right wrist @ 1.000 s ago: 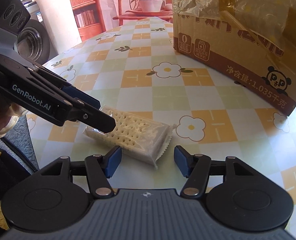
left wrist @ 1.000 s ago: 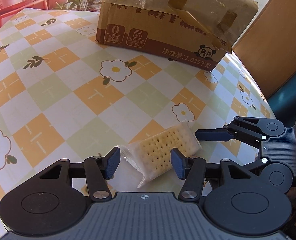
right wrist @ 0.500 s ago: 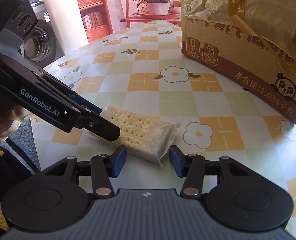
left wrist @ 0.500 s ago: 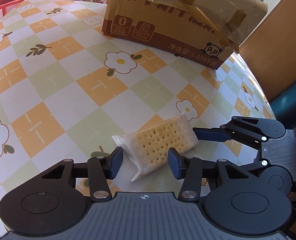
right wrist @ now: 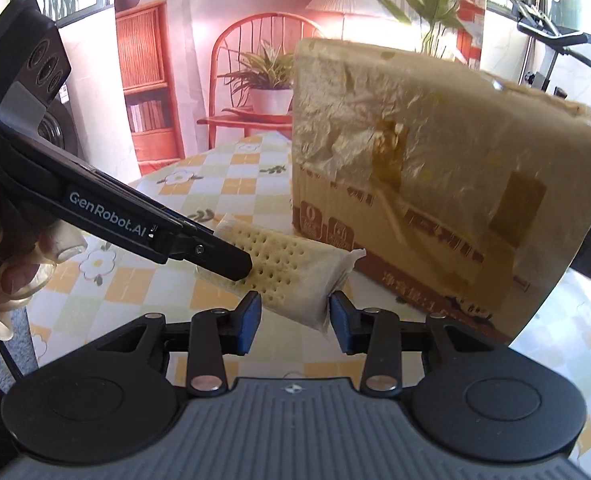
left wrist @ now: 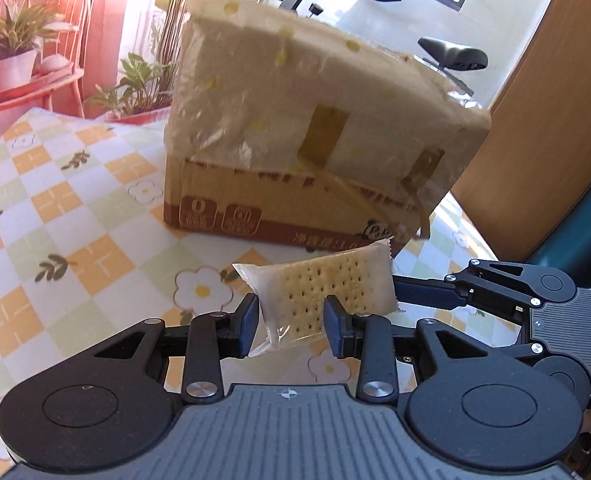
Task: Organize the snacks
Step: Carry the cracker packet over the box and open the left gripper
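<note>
Both grippers have hold of one clear-wrapped cracker packet [left wrist: 327, 292], each at its own end, and the packet hangs in the air above the flowered check tablecloth [left wrist: 75, 216] rather than lying on it. In the left wrist view the left gripper [left wrist: 291, 326] has its blue pads pressed against the near, crimped end of the packet; its jaws have just been closing, and the wrapper is squeezed between them. The right gripper [left wrist: 415, 294] reaches in from the right side of that view, its fingers meeting the far right end of the same packet. In the right wrist view the right gripper [right wrist: 295, 318] likewise clamps the near end of the packet [right wrist: 291, 276] — its jaws too have just been closing on it — while the left gripper [right wrist: 231, 264], marked GenRobot.AI, comes in from the left and bites the far end. A person's hand [right wrist: 3, 264] grasps that tool at the left edge. Just beyond the packet stands a taped cardboard box [left wrist: 307, 152] with brown printed lettering and crinkled plastic over its upper part, resting on the tablecloth. Farther back are potted plants [right wrist: 267, 76] on a red stand, a red shelf and a lamp — all well apart from the packet.
</note>
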Motion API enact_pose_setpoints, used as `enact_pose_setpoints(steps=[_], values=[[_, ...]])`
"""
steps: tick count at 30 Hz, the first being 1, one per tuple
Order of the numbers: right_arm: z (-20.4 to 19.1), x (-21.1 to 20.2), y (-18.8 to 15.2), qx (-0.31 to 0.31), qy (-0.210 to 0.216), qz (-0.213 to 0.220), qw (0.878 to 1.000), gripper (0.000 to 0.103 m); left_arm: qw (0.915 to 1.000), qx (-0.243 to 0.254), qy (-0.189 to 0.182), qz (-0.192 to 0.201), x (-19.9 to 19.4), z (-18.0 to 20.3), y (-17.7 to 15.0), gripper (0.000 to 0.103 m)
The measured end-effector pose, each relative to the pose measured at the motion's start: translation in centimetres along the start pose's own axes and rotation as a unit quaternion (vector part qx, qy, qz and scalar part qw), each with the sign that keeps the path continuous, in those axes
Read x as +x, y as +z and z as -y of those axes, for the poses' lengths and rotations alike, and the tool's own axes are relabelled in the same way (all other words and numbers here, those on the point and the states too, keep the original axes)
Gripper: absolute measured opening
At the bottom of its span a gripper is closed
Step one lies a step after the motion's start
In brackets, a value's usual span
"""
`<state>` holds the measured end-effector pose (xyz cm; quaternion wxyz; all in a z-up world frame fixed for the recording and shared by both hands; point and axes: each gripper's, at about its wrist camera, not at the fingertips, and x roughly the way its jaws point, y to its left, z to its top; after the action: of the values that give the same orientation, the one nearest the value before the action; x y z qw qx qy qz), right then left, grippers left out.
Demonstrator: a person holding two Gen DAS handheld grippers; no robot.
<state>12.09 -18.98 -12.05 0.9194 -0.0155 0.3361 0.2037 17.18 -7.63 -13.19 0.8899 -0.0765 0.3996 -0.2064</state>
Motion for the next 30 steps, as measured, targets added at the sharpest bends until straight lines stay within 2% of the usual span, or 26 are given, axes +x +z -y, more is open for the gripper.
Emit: enact_pose_setpoints(steps=[8, 14, 18, 21, 26, 30], values=[[2.6, -2.6, 7.1, -0.031, -0.047, 0.066, 0.996, 0.041, 0.9942, 0.036, -0.016, 0.1, -3.0, 2.9, 8.7, 0.037], [6.4, -2.8, 12.8, -0.022, -0.075, 0.089, 0.993, 0.041, 0.9897, 0.05, -0.031, 0.13, -2.2, 4.3, 15.2, 0.037], [9.0, -1.7, 15.0, -0.012, -0.094, 0.083, 0.992, 0.041, 0.9905, 0.055, -0.03, 0.122, 0.3, 4.8, 18.0, 0.037], [10.9, -0.7, 15.4, 0.0, -0.101, 0.069, 0.993, 0.041, 0.992, 0.063, -0.029, 0.106, 2.6, 4.6, 18.9, 0.037], [12.5, 0.6, 14.7, 0.014, -0.109, 0.044, 0.993, 0.041, 0.9942, 0.052, -0.034, 0.088, 5.1, 3.9, 18.9, 0.038], [13.2, 1.3, 13.8, 0.033, -0.11, 0.031, 0.993, 0.041, 0.9937, 0.069, -0.023, 0.085, 6.2, 4.2, 18.5, 0.038]])
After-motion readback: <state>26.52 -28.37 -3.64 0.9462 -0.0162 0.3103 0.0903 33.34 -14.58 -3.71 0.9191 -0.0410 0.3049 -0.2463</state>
